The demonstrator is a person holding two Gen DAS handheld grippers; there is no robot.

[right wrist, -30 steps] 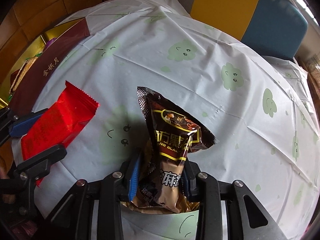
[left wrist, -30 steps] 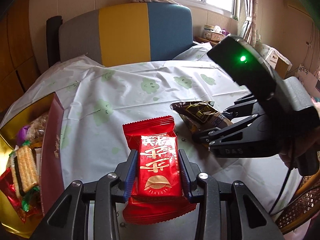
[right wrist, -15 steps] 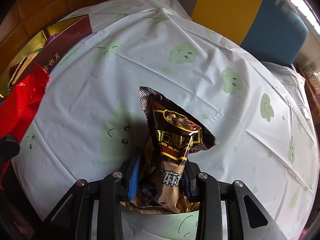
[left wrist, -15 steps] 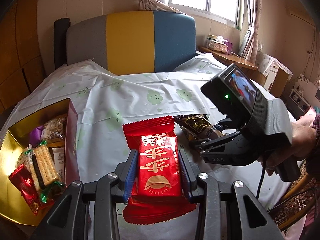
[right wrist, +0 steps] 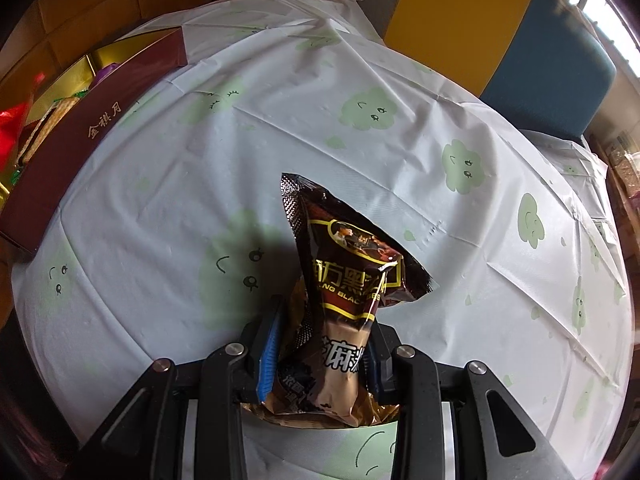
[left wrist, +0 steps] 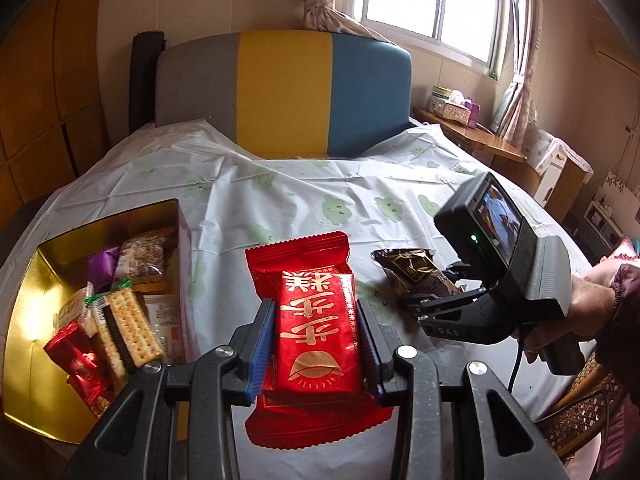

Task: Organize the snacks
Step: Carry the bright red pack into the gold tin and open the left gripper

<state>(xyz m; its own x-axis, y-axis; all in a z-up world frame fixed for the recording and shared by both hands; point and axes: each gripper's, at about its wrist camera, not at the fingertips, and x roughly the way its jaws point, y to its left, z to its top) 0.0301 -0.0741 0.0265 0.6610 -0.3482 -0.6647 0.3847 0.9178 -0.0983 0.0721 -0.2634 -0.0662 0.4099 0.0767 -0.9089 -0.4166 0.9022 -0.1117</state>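
Note:
My left gripper is shut on a red snack packet with gold characters, held above the table just right of the gold box. That box holds several snacks, among them crackers and a small red packet. My right gripper is shut on a dark brown snack packet, whose far end rests near the tablecloth. In the left wrist view the right gripper and the brown packet appear to the right, held by a person's hand.
A white tablecloth with green cloud faces covers the round table. The box's maroon side stands at the left. A grey, yellow and blue chair back rises behind the table, and a wicker chair sits at the lower right.
The left gripper has risen and drawn back with the red packet, so more of the gold box shows. In the right wrist view the red packet slid off to the far left. The right gripper has kept still.

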